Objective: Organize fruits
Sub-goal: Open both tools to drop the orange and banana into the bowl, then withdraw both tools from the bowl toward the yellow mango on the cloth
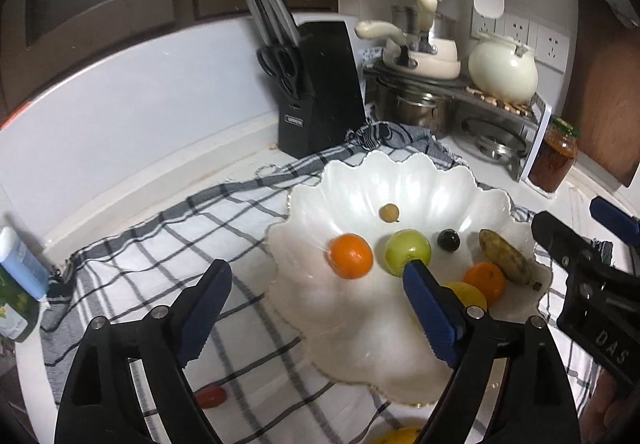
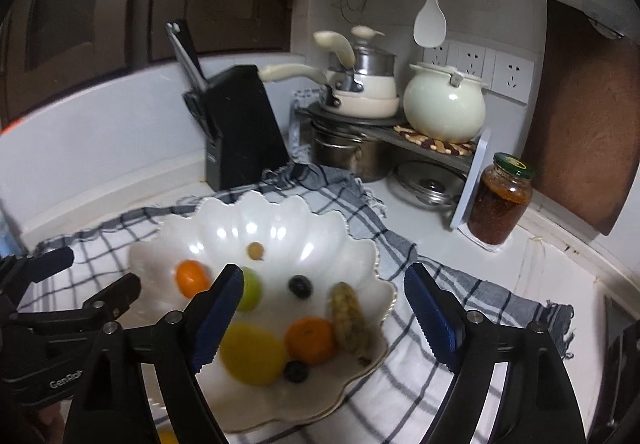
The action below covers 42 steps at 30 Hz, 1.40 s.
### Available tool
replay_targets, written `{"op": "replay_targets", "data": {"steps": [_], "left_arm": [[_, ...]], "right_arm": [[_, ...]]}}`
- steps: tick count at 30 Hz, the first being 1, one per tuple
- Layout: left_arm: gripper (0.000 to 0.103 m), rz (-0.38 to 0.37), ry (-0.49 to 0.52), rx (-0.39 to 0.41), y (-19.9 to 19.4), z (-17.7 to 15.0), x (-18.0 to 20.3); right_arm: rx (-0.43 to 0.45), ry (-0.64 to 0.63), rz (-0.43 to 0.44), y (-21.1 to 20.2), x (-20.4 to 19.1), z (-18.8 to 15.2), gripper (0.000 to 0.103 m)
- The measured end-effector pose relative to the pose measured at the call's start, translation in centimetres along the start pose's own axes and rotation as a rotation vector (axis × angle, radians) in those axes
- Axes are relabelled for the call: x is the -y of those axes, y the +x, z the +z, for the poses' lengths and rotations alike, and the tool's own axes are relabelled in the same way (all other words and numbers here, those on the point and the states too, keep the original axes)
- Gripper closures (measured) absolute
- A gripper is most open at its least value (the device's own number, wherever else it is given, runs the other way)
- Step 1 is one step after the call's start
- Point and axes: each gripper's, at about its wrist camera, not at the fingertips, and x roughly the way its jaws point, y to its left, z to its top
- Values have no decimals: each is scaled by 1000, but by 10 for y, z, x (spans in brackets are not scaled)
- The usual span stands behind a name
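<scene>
While bowled, fruits (image 2: 310, 340) beyond hand-held gripper (image 2: 324, 318).

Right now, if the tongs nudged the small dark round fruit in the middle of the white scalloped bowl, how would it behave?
The small dark round fruit would probably roll, being nearly spherical. Its glossy skin suggests it could slip. The white scalloped bowl slopes inward, so it would likely settle centrally.

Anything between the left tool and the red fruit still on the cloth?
Nothing visible. The red fruit lies alone on the cloth, just below the open left tool; the bowl sits off to its right.
</scene>
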Motion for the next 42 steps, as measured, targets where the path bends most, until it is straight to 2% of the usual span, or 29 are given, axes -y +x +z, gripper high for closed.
{"op": "replay_targets", "data": {"steps": [6, 21, 33, 42], "left_arm": [[8, 5, 4, 25, -27, -8, -12], [7, 28, 8, 34, -66, -42, -53], [7, 46, 29, 0, -73, -83, -64], [7, 70, 33, -56, -62, -114, -71]], "right_arm": [[18, 16, 21, -28, -11, -5, 20], [21, 25, 64, -69, -53, -32, 20], [-52, 24, 88, -69, -68, -74, 20], [-128, 17, 100, -52, -76, -105, 20]]}}
